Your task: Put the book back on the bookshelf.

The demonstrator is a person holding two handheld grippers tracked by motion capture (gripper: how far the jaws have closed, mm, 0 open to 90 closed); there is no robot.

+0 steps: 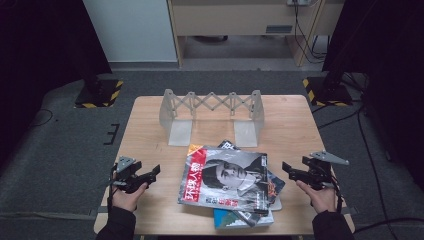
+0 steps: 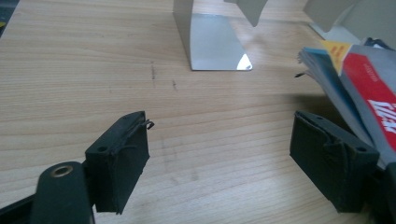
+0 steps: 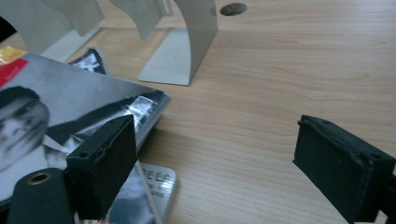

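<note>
Tongs, left (image 1: 156,170) and right (image 1: 286,167): both spread, empty, flanking loose stack of glossy magazines (image 1: 227,182). Advice: pinch top copy's edge, probably spine-side, before lifting toward grey expanding metal rack (image 1: 212,107).

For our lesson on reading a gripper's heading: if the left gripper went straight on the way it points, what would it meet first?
Probably bare table: the open left gripper points between the bookend's metal foot and the magazine stack. Depth is unclear.

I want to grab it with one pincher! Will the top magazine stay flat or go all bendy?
Probably bendy: the top magazine looks thin and soft-covered, so lifted by one edge it would likely droop. Its glossy cover may slip against the jaws. Pushed, it would probably slide over the magazines beneath rather than tip.
</note>
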